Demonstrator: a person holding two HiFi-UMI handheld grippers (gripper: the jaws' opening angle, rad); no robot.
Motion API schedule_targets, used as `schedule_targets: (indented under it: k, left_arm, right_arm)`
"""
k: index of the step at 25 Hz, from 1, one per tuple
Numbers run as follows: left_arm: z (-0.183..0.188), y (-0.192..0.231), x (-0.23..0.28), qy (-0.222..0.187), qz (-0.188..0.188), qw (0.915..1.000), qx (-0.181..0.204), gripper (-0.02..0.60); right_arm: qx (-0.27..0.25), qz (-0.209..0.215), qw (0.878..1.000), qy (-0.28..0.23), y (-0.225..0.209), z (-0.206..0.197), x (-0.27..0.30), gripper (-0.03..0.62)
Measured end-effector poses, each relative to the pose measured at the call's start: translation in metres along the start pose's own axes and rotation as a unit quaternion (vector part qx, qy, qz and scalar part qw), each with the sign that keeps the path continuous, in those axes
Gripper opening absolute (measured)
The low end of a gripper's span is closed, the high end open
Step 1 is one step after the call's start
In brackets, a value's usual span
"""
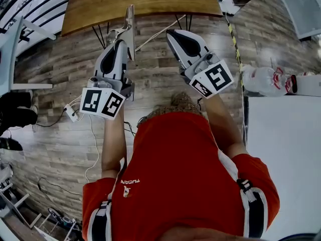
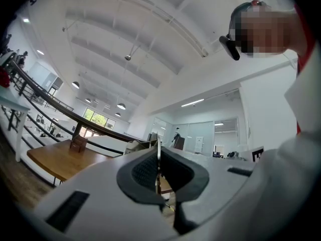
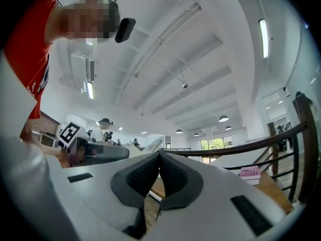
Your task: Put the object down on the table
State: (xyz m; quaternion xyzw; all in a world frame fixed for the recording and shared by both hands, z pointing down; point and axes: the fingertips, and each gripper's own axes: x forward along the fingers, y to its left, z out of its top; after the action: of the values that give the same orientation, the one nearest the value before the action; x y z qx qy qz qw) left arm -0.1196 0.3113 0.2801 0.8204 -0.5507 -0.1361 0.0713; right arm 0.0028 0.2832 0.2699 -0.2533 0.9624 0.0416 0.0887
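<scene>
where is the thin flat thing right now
Head view, left of centre: the thin flat thing is clamped in the left gripper, its tip overlapping the near edge of the wooden table.

Small white lettering, seemingly "TUCAN", on the person's red shirt (image 1: pixel 180 174).

Only edge-on view of thin flat object (image 1: pixel 130 16) in left claw (image 1: pixel 122 35), kind unclear; wooden worktop (image 1: pixel 140 4) cut off by top edge; white worktop (image 1: pixel 281 149) cut off by right edge; bottles (image 1: pixel 263 79) near it blurred, labels unreadable, support unclear; small brown item (image 2: pixel 77 143) on wooden worktop too small to identify.
</scene>
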Motion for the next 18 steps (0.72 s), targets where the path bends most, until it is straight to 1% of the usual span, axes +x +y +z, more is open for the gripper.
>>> schedule_targets:
  k: [5, 10, 14, 18]
  left_arm:
    - [0.0, 0.02, 0.016, 0.004, -0.006, 1.0, -0.006, 0.009]
    - [-0.005, 0.041, 0.042, 0.009, -0.005, 0.9999, -0.004, 0.009]
    - [-0.008, 0.062, 0.074, 0.014, 0.001, 0.9999, -0.002, 0.009]
    - [-0.011, 0.081, 0.118, 0.018, 0.007, 0.9998, 0.002, 0.009]
  right_arm:
    - [0.001, -0.005, 1.0, 0.007, -0.011, -0.007, 0.02, 0.025]
    - [0.006, -0.005, 1.0, 0.007, -0.035, -0.02, 0.04, 0.025]
    - [0.011, -0.003, 1.0, 0.003, -0.066, -0.03, 0.063, 0.025]
    - [0.007, -0.002, 1.0, -0.001, -0.111, -0.035, 0.085, 0.025]
